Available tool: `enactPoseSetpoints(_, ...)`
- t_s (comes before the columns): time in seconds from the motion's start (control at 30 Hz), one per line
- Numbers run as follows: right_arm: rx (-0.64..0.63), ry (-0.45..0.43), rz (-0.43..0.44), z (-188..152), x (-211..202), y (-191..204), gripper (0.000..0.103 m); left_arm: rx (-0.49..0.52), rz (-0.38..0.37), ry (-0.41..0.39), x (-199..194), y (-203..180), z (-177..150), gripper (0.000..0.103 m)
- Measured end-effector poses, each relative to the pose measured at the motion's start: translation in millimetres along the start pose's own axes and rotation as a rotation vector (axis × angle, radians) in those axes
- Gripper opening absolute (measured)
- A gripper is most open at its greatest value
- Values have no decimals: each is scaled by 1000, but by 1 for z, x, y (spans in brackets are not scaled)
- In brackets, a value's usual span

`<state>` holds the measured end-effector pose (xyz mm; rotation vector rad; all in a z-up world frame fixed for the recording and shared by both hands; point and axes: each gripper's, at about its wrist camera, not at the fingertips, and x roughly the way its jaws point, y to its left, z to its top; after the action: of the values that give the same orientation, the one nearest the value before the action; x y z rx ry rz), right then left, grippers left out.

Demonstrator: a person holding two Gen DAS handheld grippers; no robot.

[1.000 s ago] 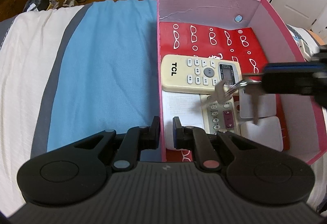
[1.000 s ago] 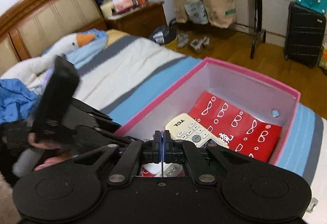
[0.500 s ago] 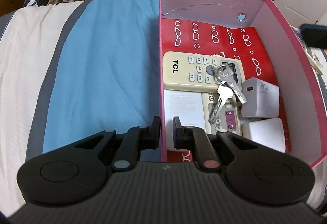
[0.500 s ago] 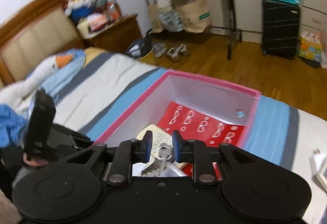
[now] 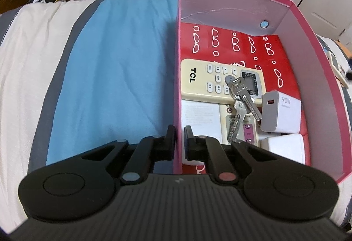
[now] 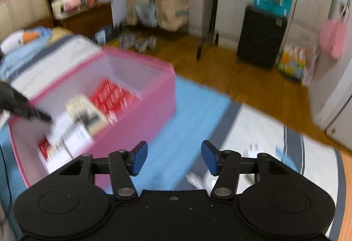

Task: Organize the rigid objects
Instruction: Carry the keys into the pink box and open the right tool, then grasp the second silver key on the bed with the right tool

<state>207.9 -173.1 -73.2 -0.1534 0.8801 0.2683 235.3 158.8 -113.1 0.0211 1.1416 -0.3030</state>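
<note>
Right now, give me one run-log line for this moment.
left gripper: shut on pink box wall | right gripper: jaws just opening, empty, beside box | keys: in box on remote

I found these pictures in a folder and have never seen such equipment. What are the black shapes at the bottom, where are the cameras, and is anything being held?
The black shapes are two hand-held grippers, each with two fingers and a wide-angle camera looking along them. A person holds one in each hand; there is no robot.

One view is from the left gripper, which is shut on the wall of a pink box standing on a striped bed. Inside lie a cream remote, a bunch of keys on top of it, a white charger and a red sheet.

The other view, blurred, is from the right gripper. Its jaws have just been opening and hold nothing, beside the box.
</note>
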Motion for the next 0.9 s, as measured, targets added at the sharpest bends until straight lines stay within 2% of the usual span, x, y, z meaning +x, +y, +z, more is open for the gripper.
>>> enactPoseSetpoints(0.1, -17, 127, -27, -14, 20, -16, 62, -7, 0, 10, 1, 0, 1, 8)
enactPoseSetpoints(0.2, -26, 193, -42, -25, 38, -30, 62, 3, 5, 12, 2, -1, 1, 8)
enactPoseSetpoints(0.4, 102, 222, 17, -36, 70, -54, 62, 0, -4, 16, 5, 0, 3, 8)
enactPoseSetpoints(0.53, 109, 203, 1, -37, 87, -46, 75, -6, -11, 24, 9, 2, 3, 8)
enactPoseSetpoints(0.63, 135, 192, -23, -35, 90, -41, 76, -4, -10, 24, 9, 2, 3, 8)
enactPoseSetpoints(0.7, 112, 182, -43, -35, 90, -36, 70, -2, -10, 23, 10, 2, 3, 8)
enactPoseSetpoints(0.73, 106, 173, -50, -35, 88, -34, 56, -2, -10, 23, 10, 2, 3, 8)
enactPoseSetpoints(0.8, 127, 150, -89, -36, 81, -33, 36, -2, -10, 24, 10, 2, 3, 8)
enactPoseSetpoints(0.9, 188, 121, -124, -39, 72, -35, 32, 1, -9, 23, 9, 1, 2, 8)
